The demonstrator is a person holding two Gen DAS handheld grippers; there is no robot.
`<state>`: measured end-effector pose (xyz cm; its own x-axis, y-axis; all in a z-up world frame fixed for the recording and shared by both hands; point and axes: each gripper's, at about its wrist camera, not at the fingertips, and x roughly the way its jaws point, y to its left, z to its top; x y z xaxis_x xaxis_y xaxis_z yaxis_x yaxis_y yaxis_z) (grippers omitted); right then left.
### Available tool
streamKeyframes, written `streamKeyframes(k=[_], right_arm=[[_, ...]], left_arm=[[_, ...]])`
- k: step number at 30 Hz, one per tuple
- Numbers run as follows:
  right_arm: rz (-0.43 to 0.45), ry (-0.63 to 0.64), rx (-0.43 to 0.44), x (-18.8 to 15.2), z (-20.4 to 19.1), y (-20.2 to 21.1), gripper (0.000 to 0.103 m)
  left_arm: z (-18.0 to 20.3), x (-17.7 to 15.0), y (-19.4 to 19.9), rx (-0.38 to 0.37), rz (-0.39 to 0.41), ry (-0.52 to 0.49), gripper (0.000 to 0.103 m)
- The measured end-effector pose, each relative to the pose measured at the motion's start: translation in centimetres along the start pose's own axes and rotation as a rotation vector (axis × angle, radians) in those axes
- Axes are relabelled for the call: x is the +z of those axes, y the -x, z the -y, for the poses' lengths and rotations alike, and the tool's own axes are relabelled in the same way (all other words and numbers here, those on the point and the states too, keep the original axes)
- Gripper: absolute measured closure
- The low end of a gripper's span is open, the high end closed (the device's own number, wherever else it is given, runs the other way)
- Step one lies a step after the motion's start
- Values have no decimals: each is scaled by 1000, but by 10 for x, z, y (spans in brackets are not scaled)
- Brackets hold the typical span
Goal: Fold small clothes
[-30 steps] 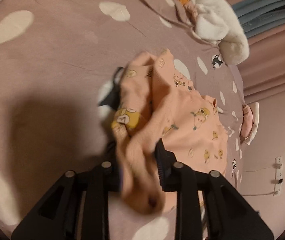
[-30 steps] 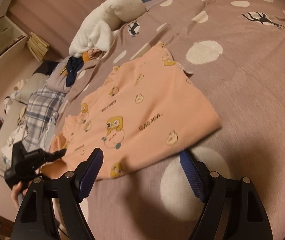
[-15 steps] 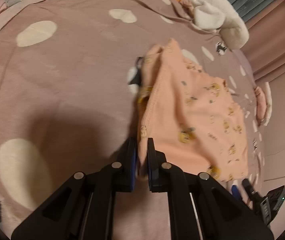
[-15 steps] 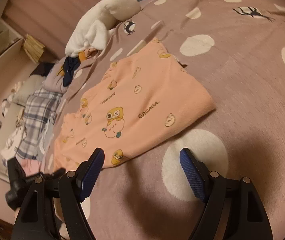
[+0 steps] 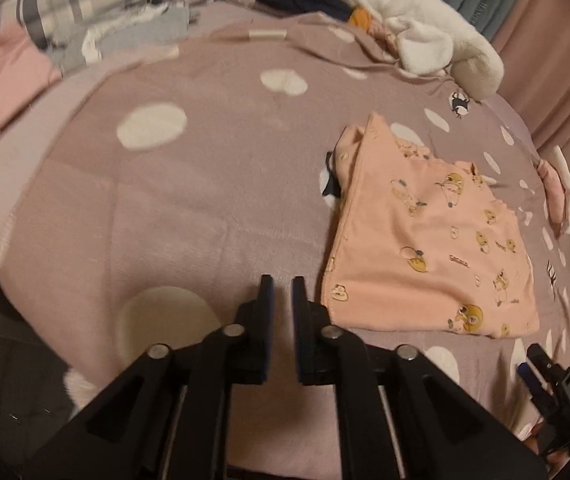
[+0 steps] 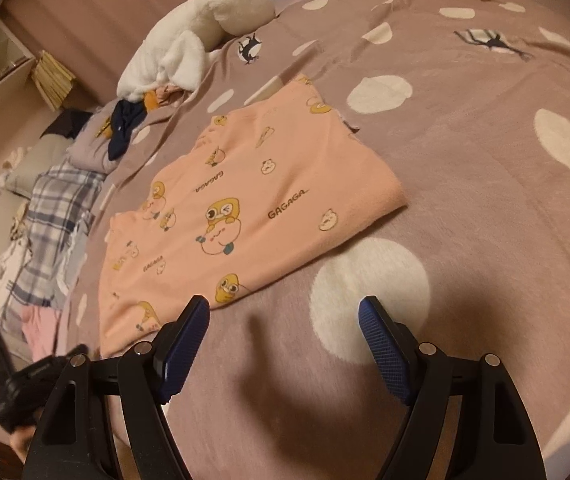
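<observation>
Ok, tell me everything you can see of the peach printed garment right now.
The peach garment looks like soft knit, printed with yellow cartoon characters and the word GAGAGA. It lies folded into a rough rectangle, flat on the dotted mauve blanket, with a stitched hem along one long side and a small doubled-up flap at its far corner. Neither tool touches it: the left tool sits beside its near corner, nearly closed and empty, and the right tool is open just short of its edge.
</observation>
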<state>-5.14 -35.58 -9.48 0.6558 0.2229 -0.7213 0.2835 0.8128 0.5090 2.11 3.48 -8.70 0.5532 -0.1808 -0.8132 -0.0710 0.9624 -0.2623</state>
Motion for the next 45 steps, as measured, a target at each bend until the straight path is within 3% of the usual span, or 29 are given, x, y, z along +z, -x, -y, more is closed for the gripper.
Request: streamKeyframes(k=[1,3,5,10,16,18,21,24,28,32,33,35,40,45], right_arm=[[5,-2,-2,0,0,3,24],[8,-17,7,1,2,7,24],[7,-35,18,2,3,10,24],[15,-30,6,2,-1,13,24],[0,-4,-32,1,-7,10,21],[-15,7,-39,2,-9,7,20],[0,14,-32,4,-11,2,10],[22,-20,-7,10,-8,-5,9],[19,-157,69,16,14,-18,9],[93,-254,194,18,34,-14,9],[104,-270,213,19,37,-14,9],[112,-284,238,22,40,-16,9],[171,-289,234,23,38,-15,12],[164,-268,176,31,33,-25,24]], left_arm=[[1,0,6,-6,8,-4,71],[0,-1,20,-33,46,19,30],[-1,-1,32,-76,104,49,24],[17,0,34,-57,117,-12,20],[33,-6,25,-102,113,-88,14],[40,-5,23,-121,147,-108,2],[49,0,20,-173,214,-125,1],[58,5,15,-204,244,-119,0],[56,5,4,-269,267,-113,0],[49,-4,-13,-255,230,-157,1],[47,-8,-15,-274,223,-178,0],[40,-13,-19,-324,228,-124,0],[35,-17,-44,-409,129,-43,0],[34,-17,-52,-369,137,-16,1]])
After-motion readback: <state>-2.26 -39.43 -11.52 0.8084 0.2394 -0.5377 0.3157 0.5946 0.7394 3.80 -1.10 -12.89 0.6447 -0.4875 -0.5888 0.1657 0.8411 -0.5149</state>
